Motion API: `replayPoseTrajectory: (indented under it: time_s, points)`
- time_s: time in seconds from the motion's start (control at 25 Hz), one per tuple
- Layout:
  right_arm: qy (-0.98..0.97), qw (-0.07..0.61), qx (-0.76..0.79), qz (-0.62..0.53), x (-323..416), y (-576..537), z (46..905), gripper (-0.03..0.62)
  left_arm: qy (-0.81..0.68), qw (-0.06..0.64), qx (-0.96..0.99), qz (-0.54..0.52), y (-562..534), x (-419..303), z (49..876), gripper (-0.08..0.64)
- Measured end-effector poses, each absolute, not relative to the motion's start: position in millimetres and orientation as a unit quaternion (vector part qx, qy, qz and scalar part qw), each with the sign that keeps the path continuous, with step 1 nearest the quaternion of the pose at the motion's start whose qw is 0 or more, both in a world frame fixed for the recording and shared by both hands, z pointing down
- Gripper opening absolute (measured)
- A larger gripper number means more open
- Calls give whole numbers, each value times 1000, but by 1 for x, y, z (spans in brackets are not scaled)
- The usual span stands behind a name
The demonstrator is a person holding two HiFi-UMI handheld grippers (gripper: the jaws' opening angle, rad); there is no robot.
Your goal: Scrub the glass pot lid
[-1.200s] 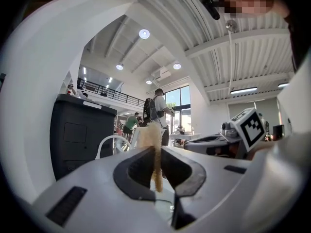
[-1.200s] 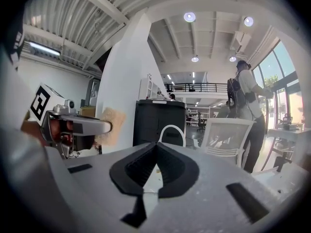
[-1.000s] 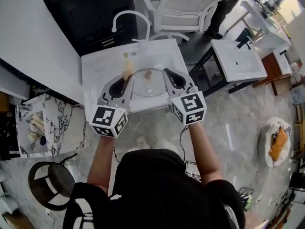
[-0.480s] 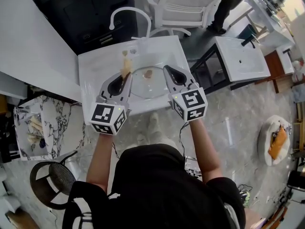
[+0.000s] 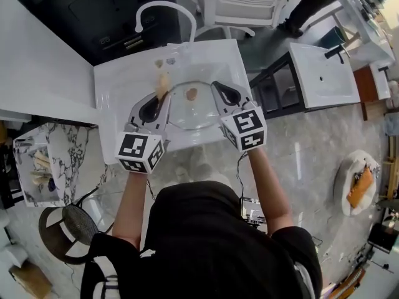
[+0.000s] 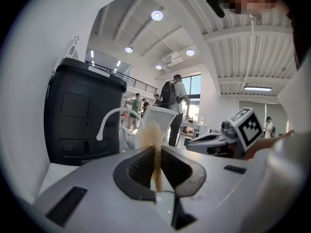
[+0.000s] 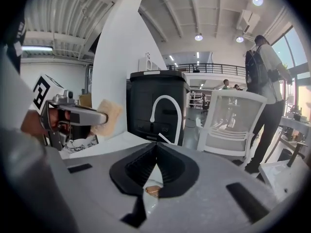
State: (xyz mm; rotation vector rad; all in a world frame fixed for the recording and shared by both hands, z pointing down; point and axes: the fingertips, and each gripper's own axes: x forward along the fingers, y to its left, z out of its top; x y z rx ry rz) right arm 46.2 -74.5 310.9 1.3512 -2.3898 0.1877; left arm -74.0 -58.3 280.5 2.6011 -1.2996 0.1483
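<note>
Jaws of the left gripper (image 6: 156, 155) are clamped on a tan, rough-fibred scrubbing sponge (image 6: 150, 132), which stands up edge-on between them. Jaws of the right gripper (image 7: 155, 148) are fully together with nothing between them.

The round clear glass pot lid (image 5: 194, 112) lies flat in the white sink basin (image 5: 124, 80), its brown knob (image 5: 192, 94) facing up, in front of the white curved tap (image 5: 163, 7). In the head view the sponge sits over the lid's left rim and the right gripper's tip lies at the lid's right rim; contact at either point cannot be confirmed.

Step in hand, as judged: positioning the sponge for a scrubbing stroke.

Next move calls for:
1. Press the sponge face onto the glass.
2. Work it across the lid and around the knob.
3. Steady the lid with the right gripper, since a lid loose in a smooth basin is likely to slide.
</note>
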Motion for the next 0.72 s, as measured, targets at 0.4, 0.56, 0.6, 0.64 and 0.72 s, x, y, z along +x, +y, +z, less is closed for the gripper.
replayPoseTrajectory:
  time_s: [0.4,0.56,0.6,0.64,0.72]
  points:
    - [-858,250,429,132,59,-101,389,0,-454,186,867,85,-88,-64,345,26]
    - [-857,287,397,159,62,-102,429,0,-450,195,865,109,-91,-59,369,26]
    - [-855,298,390,169,63,-101,439,0,-448,198,864,117,-91,-58,377,26]
    - [-853,307,382,178,65,-100,450,0,-446,200,863,126,-91,-56,385,26]
    - [-850,322,367,195,66,-97,470,0,-443,206,860,144,-90,-55,403,26]
